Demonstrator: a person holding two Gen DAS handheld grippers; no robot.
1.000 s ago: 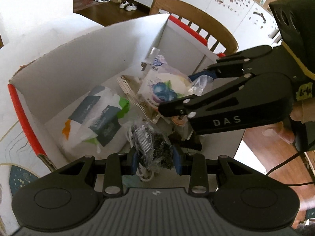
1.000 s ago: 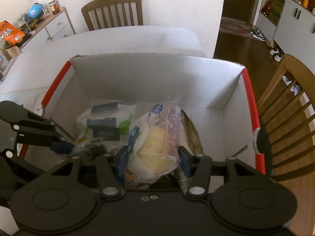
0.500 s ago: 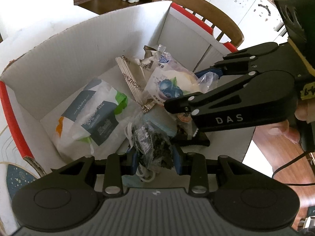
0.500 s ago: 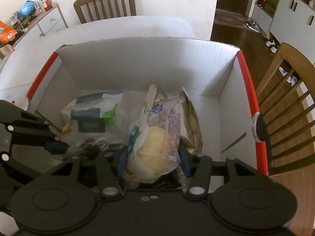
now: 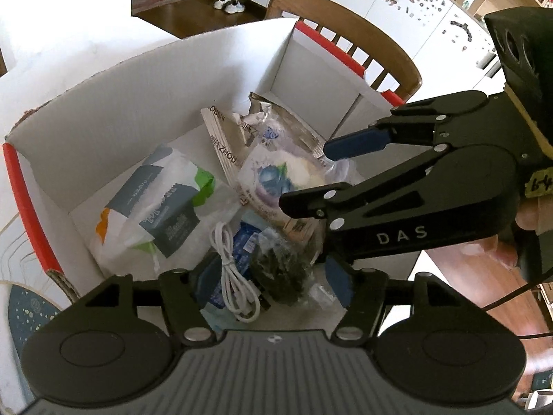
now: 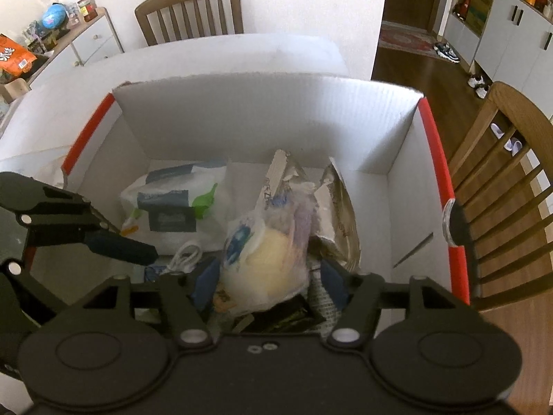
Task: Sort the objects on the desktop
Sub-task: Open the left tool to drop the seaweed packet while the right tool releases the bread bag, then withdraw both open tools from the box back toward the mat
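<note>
A white cardboard box [image 5: 103, 110] with red edges holds the sorted things; it also shows in the right wrist view [image 6: 262, 117]. My left gripper [image 5: 273, 276] is open above the box; a small bag of dark dried stuff [image 5: 280, 273] and a white cable [image 5: 235, 276] lie between its spread fingers. My right gripper [image 6: 269, 280] is open; the blueberry bun bag [image 6: 262, 263] lies loose between its fingers on the pile. That bun bag [image 5: 280, 176] and the right gripper [image 5: 345, 180] also show in the left wrist view.
In the box lie a white tissue pack [image 5: 155, 207] with green and dark labels, a blue packet [image 5: 245, 242] and brown-and-white snack packets [image 5: 235, 138]. Wooden chairs [image 6: 511, 180] stand beside the white table [image 6: 207, 55]. A placemat [image 5: 27, 304] lies left of the box.
Both grippers have opened. The left one let go of the dark bag, the right one let go of the bun bag; both items dropped onto the pile in the box.
</note>
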